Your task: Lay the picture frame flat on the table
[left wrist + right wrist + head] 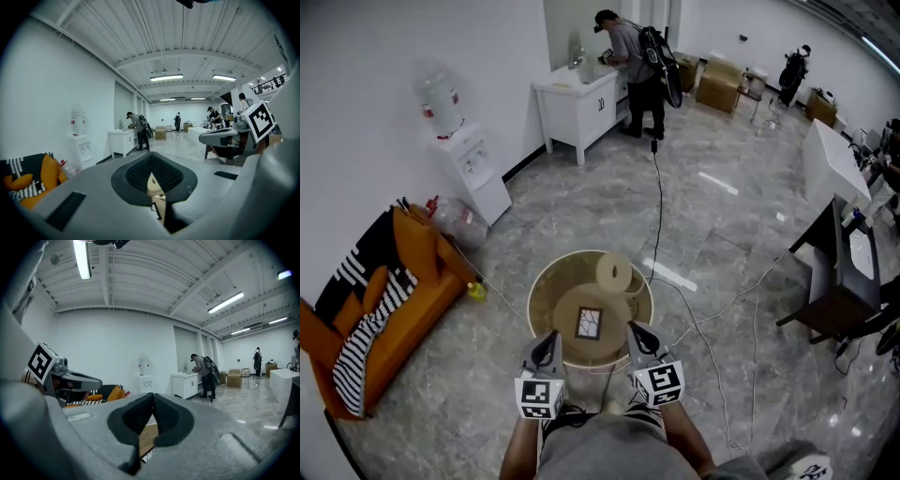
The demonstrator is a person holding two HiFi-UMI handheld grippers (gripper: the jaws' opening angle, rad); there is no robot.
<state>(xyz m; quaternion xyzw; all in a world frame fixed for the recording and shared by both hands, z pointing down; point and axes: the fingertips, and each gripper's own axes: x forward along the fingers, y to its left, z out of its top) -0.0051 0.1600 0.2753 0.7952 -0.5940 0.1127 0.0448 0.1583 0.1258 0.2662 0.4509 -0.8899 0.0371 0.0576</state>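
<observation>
Table (544, 286): it is standing right in front of the person
Frame (589, 322): it is lying flat on the table's round top, so the job is looking done
Next: the hands are only needing to keep clear and not bump the frame
Left gripper (549, 340): its jaws are pressing together on nothing, hanging by the table edge
Right gripper (636, 331): its jaws are also pressing together, holding nothing, just beside the frame

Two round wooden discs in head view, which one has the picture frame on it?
The larger disc, in front: the picture frame sits at its centre. The smaller disc behind it has no frame.
</observation>
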